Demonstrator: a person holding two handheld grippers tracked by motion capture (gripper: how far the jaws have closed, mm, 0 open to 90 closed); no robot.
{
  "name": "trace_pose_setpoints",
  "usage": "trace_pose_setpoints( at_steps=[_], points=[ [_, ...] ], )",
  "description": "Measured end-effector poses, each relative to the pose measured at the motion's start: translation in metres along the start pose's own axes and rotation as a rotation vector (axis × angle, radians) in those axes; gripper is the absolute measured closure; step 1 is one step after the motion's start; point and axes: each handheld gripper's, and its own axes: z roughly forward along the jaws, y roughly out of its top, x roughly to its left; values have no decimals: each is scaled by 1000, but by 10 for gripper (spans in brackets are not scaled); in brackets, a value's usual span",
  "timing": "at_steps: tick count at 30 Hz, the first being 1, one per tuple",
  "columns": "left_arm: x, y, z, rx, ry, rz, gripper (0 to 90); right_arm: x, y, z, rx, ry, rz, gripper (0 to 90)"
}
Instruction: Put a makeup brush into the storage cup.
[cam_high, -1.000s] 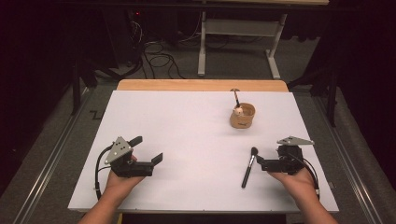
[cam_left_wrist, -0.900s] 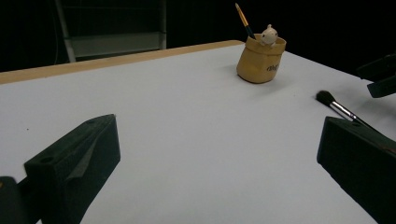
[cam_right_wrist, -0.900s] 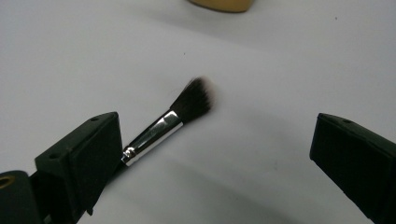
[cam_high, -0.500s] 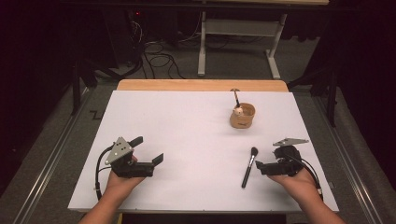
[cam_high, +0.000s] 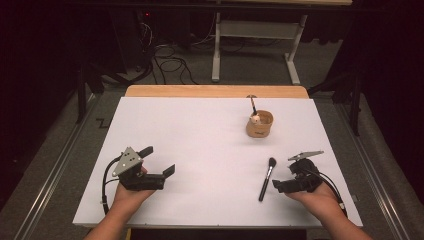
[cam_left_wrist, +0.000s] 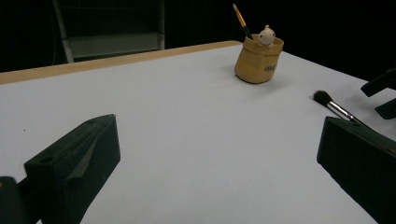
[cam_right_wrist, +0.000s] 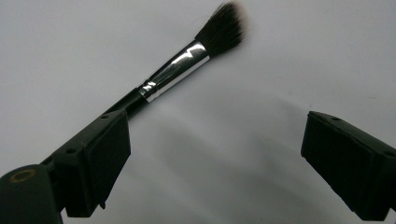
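A black make-up brush (cam_high: 266, 178) with a silver ferrule lies on the white table (cam_high: 200, 135), front right. My right gripper (cam_high: 283, 178) sits just to its right, open, its jaws having just closed a little. In the right gripper view the brush (cam_right_wrist: 180, 65) runs from the upper middle down behind the left jaw of that gripper (cam_right_wrist: 215, 154), and no pad presses on it. My left gripper (cam_high: 159, 161) rests open at the front left, empty (cam_left_wrist: 219, 177). A tan holder (cam_high: 259, 125) stands at the back right with a thin brush and a small white figure in it.
The left gripper view shows the tan holder (cam_left_wrist: 258, 60), the lying brush (cam_left_wrist: 334, 106) and the right gripper's jaws (cam_left_wrist: 382, 93) at the far right. A wooden strip (cam_high: 215, 91) borders the table's far edge. A metal frame (cam_high: 255, 45) and cables lie on the floor beyond.
My right gripper has shifted slightly left toward the brush and tipped down. The brush, the holder and my left gripper have stayed where they were.
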Motion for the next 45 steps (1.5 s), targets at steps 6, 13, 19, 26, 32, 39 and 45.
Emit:
trace_pose_setpoints(
  at_steps=[6,13,19,26,32,39,45],
  points=[
    [0,0,0,-1,-1,0,2,6,0,-1,38,10,-13,104],
    [0,0,0,-3,-2,1,2,11,1,-2,83,22,-18,115],
    [0,0,0,-2,0,0,2,14,4,-2,118,29,-28,138],
    [-1,0,0,-3,-1,1,1,26,12,-9,144,24,-44,156],
    [0,0,-1,-5,2,-1,2,36,17,-10,178,31,-64,187],
    [1,1,-2,-9,3,-5,2,48,23,-3,228,39,-68,222],
    [1,1,-2,-9,3,-4,2,53,28,5,229,35,-46,246]
  ],
)
